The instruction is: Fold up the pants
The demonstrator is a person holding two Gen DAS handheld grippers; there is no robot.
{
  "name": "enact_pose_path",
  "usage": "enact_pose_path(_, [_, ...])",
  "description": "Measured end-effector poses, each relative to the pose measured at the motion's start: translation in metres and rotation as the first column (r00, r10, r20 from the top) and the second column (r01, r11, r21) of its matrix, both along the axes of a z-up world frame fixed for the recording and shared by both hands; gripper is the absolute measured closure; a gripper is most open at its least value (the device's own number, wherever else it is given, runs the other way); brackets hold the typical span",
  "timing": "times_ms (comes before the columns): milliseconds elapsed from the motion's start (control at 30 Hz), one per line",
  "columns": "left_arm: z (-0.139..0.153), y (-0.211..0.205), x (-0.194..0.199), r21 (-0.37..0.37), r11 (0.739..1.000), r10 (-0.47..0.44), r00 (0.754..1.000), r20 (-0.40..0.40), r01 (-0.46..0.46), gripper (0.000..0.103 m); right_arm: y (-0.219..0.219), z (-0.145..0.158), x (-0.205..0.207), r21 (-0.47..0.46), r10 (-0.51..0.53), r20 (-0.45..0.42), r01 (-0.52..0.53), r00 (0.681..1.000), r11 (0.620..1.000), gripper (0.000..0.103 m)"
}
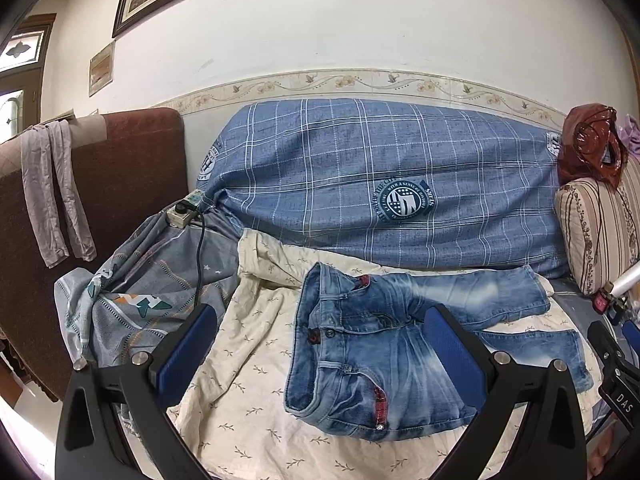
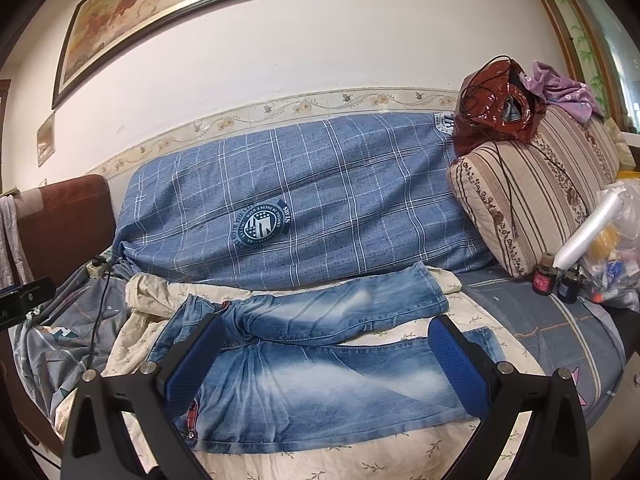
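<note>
Item: jeans [image 2: 320, 368], one pair, faded blue denim, laid flat on a cream sheet [image 1: 248, 360] over the bed. Waistband toward the bed's left end, near the brown headboard [image 1: 128, 184]; legs run toward the right end, where a striped pillow [image 2: 532, 208] stands. The two legs are splayed apart, the far one lying along the blue checked bolster [image 2: 304, 200], the near one closer to the front edge. No fold made yet, by appearance.

Left gripper [image 1: 324, 344]: jaws wide open, empty, poised above the waistband end.

Right gripper [image 2: 328, 364]: jaws wide open, empty, poised above the near leg.

Also present: power strip with black cable [image 1: 182, 210] at the back left corner; small bottles [image 2: 554, 280] on the right end of the bed.

Risks (judged, not observed):
- The loose sheet may be pinched together with the denim, so it lifts and drags.
- Gripping one layer only would let the leg sag and twist.
- Uneven lift between the two ends would skew the legs when one is brought over the other.
</note>
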State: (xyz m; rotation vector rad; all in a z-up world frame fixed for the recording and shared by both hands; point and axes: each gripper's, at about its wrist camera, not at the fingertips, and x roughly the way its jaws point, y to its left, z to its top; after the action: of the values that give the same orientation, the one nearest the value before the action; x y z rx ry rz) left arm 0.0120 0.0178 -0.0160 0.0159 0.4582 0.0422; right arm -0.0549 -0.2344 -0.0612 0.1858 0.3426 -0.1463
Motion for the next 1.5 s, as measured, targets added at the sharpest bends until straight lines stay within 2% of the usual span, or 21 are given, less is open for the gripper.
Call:
enact_pose_path(1133, [-0.018,0.019,0.017,0.014,0.998,0.058,0.998,-0.030,-0.057,0.000,0.011,-0.022,0.024,0.000,0.022,-0.068,-0.022,0.997,1.000,0.000])
enact_pose_path(1500, [-0.059,0.018,0.041,0.008,0.999,0.034,0.984,-0.174,-0.033,0.000,0.018,-0.043,0.043,-0.023,0.013,-0.182,-0.017,0.983,1.000,0.000])
